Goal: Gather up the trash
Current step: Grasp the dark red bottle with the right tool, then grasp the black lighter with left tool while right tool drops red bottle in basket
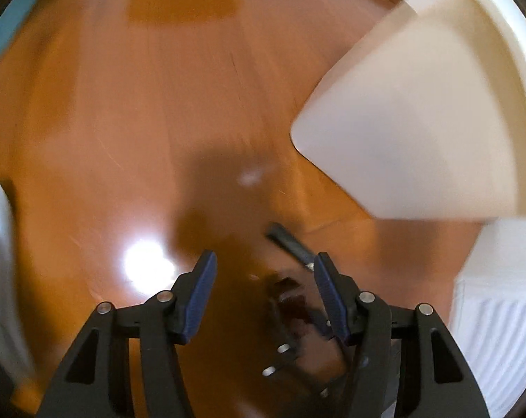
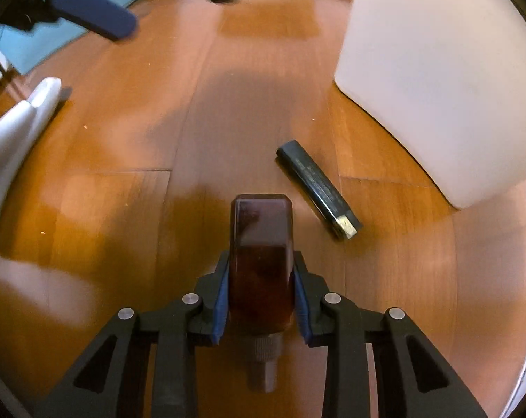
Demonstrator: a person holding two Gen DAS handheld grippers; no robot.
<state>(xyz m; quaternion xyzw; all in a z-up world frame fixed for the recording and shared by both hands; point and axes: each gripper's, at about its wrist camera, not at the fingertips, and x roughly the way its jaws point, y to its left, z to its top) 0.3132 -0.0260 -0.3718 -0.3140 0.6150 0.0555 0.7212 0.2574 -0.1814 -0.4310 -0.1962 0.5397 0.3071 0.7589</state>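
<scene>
Both cameras sit just behind their fingers and look down on the wooden floor (image 2: 130, 132) from near. The left view is blurred. Both views share the white bin (image 1: 419, 111), the dark flat packet (image 2: 318, 188) and the floor between.

Glossy wood floor (image 2: 123, 209), glassy brown bottle (image 2: 261, 244)
</scene>
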